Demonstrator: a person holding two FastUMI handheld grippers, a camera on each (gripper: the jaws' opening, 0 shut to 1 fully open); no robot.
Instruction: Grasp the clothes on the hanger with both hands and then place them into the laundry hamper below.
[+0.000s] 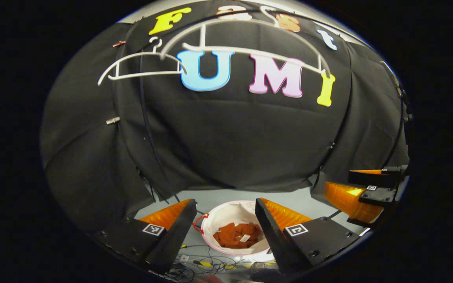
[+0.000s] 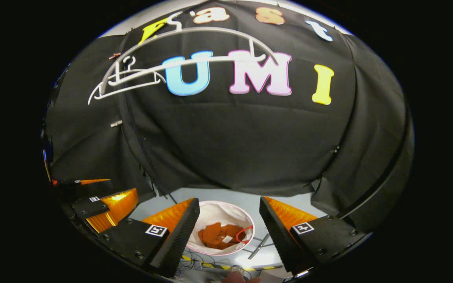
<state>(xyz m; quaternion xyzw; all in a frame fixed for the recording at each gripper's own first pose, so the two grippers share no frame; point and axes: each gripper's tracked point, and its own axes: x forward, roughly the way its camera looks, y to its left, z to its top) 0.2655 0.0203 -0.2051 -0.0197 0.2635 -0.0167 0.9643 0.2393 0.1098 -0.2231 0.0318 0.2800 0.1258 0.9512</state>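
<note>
Laundry hamper (image 1: 232, 212) on the floor, near, below two bare hangers (image 1: 226, 51) high on the far wall; clothes (image 1: 236, 236) lie inside it. Cables (image 1: 207, 263) lie nearer, before the hamper.

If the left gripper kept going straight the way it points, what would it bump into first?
Probably the black cloth wall. The left gripper has open fingers aimed at it, above the hamper holding the orange clothes. Depth is hard to judge.

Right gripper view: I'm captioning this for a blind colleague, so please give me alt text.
A rust-orange garment lies inside a white laundry hamper on the grey floor, seen between the open fingers of the right tool. Two bare white hangers hang above against black cloth; the left tool shows at lower left.
</note>
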